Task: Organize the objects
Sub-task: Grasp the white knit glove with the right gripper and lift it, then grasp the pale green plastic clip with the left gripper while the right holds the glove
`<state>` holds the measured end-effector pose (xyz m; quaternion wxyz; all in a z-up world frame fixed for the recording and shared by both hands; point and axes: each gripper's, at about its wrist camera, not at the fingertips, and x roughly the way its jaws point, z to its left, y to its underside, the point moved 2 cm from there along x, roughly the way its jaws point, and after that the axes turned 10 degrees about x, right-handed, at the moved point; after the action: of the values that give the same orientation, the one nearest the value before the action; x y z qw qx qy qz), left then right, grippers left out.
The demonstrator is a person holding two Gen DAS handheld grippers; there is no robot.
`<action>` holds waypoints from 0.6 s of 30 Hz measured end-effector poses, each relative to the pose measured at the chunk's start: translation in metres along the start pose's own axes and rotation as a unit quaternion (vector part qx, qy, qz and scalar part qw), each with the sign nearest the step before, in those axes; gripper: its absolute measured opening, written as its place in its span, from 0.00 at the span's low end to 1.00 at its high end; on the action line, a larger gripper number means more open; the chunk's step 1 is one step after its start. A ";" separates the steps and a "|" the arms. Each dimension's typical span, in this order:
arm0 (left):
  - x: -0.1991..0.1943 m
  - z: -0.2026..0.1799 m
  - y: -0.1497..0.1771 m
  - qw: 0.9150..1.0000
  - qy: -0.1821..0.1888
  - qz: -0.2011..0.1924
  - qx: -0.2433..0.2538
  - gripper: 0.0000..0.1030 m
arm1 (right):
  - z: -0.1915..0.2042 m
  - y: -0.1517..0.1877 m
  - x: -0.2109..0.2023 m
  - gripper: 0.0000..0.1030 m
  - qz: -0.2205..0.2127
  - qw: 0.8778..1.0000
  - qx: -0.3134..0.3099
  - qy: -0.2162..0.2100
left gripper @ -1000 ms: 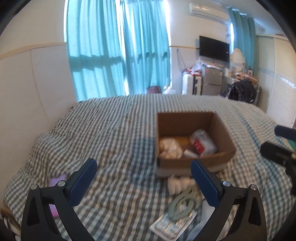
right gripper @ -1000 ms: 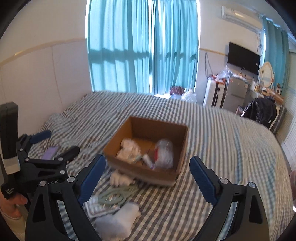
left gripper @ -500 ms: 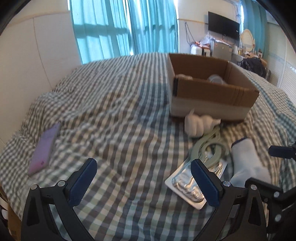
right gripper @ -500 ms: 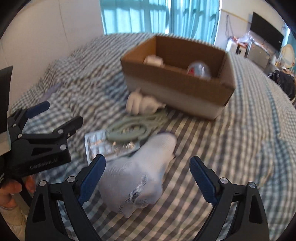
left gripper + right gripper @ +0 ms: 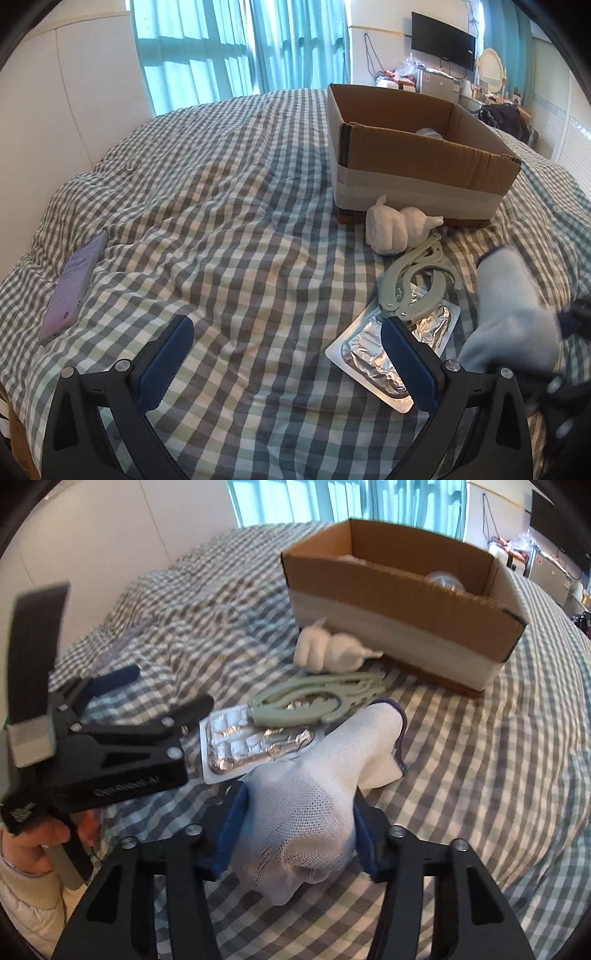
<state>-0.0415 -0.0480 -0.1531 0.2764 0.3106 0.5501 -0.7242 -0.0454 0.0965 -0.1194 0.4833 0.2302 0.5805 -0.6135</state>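
A white knit glove [image 5: 317, 797] lies on the checked bed, and my right gripper [image 5: 295, 830] is shut on its lower part. The glove also shows in the left wrist view [image 5: 513, 314]. My left gripper [image 5: 291, 354] is open and empty, low over the bed, left of a foil blister pack [image 5: 391, 350]. It shows in the right wrist view [image 5: 147, 698] too. A green plastic hanger [image 5: 417, 280] lies partly on the pack. A white rolled sock pair [image 5: 395, 229] lies against the open cardboard box [image 5: 417, 177], which holds a few items.
A purple phone [image 5: 74, 280] lies on the bed at the left. Teal curtains, a white wall, a TV and cluttered furniture stand beyond the bed.
Both grippers dropped low toward the bed and nearer the loose items. My right gripper closed on the white glove. My left gripper stayed open.
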 end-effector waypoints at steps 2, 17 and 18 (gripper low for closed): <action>0.002 -0.003 -0.001 1.000 0.000 0.003 0.004 1.00 | -0.009 -0.005 -0.011 0.47 -0.018 1.000 0.001 0.017; 0.032 -0.071 -0.038 0.996 0.081 0.007 0.045 1.00 | -0.085 -0.043 -0.045 0.47 -0.089 0.992 0.046 0.083; 0.037 -0.077 -0.041 0.995 0.088 0.010 0.049 0.99 | -0.088 -0.043 -0.044 0.47 -0.088 0.992 0.048 0.081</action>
<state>-0.0851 0.0344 -0.1709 0.2187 0.3922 0.5333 -0.7169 -0.0888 0.1871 -0.0808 0.3672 0.2505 0.6059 -0.6598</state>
